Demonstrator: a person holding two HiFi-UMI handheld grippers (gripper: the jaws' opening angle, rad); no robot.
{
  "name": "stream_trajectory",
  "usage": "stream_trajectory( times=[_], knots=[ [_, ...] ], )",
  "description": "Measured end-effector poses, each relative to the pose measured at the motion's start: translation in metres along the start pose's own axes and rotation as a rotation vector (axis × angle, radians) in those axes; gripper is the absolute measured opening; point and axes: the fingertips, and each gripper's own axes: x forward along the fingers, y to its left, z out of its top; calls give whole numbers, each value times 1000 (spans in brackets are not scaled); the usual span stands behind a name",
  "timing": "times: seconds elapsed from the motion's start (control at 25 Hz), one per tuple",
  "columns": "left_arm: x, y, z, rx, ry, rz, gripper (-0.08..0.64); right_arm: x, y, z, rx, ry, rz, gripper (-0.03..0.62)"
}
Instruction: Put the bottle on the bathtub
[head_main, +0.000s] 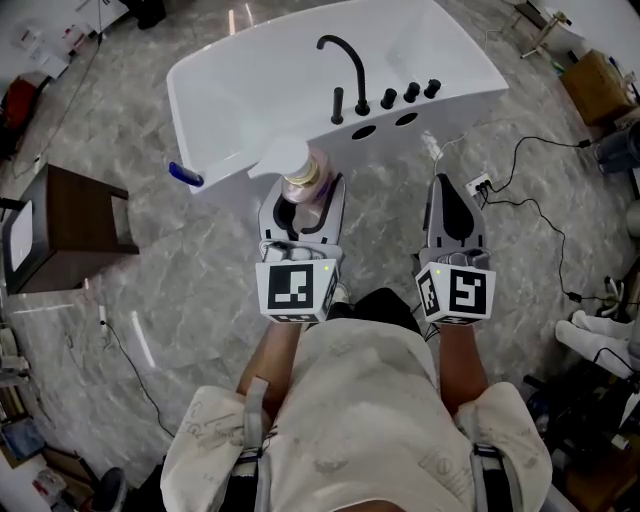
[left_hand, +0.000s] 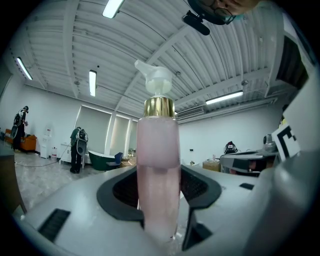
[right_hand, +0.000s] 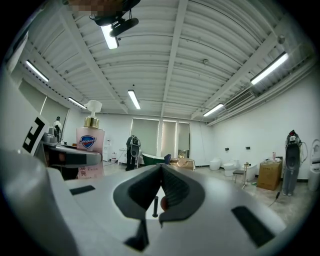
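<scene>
Two grippers at frame centre. Left gripper clamped low on upright pink pump bottle, overlapping near edge of white bathtub at upper centre. Right gripper closed on nothing, to the right. Likely risks: smooth bottle sliding in so low a grip; toppling off rim if released near edge; bumping black faucet.
</scene>
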Motion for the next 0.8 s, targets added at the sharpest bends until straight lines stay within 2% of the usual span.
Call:
stream_trajectory(
  times=[0.44,0.6,0.8],
  knots=[
    [24,7,4,13,-11,8,225,24,-8,0,8,-9,8,-14],
    [50,2,-1,27,-8,1,225,43,-28,-15,29,-4,0,-14],
    [111,-12,-2,34,5,-14,225,85,-73,-23,52,2,-14,-14]
  ],
)
